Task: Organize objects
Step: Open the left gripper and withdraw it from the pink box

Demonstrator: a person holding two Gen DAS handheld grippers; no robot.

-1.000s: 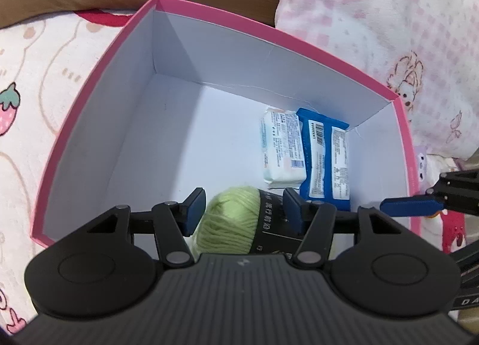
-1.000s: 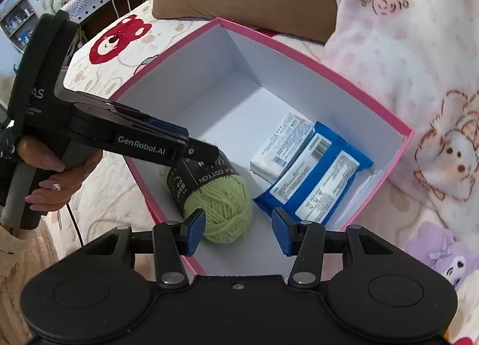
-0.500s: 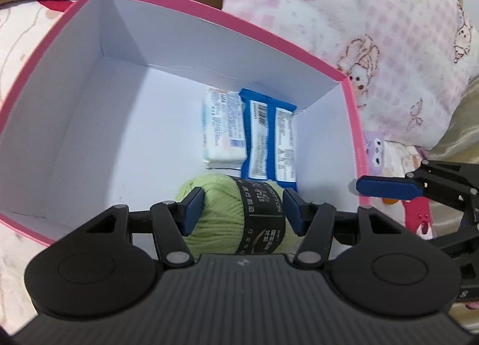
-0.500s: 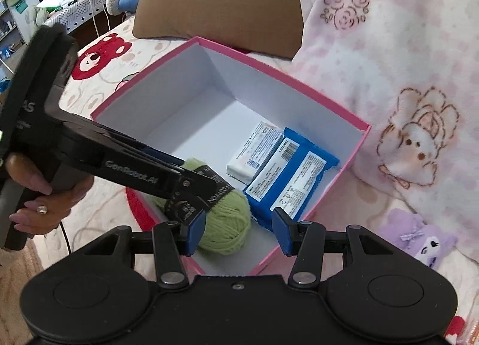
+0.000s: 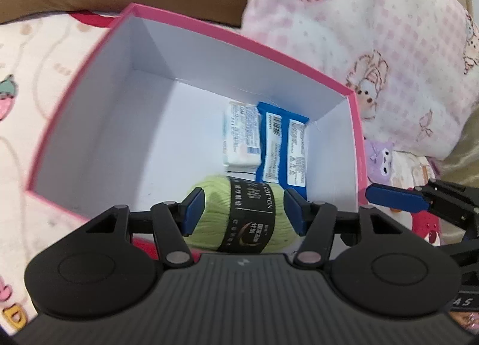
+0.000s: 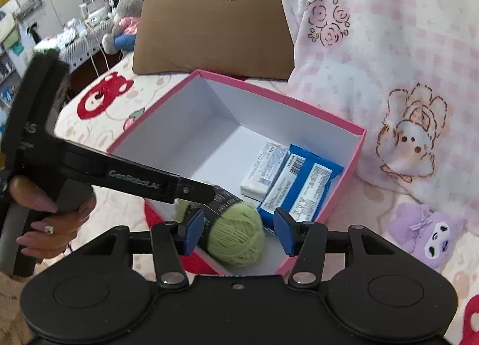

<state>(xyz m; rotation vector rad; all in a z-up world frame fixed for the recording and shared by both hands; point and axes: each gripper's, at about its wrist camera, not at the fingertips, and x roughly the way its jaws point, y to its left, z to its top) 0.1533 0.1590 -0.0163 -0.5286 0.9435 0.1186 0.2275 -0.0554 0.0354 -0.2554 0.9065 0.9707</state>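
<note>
A pink box [image 5: 248, 42] with a white inside holds a white tissue pack [image 5: 241, 141], a blue packet [image 5: 283, 147] and a green yarn ball with a black band [image 5: 242, 219]. The yarn lies on the box floor near the front right corner. My left gripper [image 5: 244, 214] is open, its pads on either side of the yarn with small gaps. My right gripper [image 6: 238, 231] is open and empty above the box's near corner. The yarn [image 6: 239, 235], blue packet [image 6: 302, 186], tissue pack [image 6: 263, 168] and box [image 6: 357, 153] show in the right wrist view too.
The box sits on a patterned bed sheet [image 6: 98, 126]. A brown cushion [image 6: 215, 24] lies behind it and a pink checked blanket [image 6: 389, 45] to its right. A purple plush figure [image 6: 431, 231] lies at the right. The left gripper's arm [image 6: 119, 174] crosses the box's left side.
The left gripper has let go of the yarn ball inside the box and pulled back and up a little. The right gripper has also drawn back from the box.
</note>
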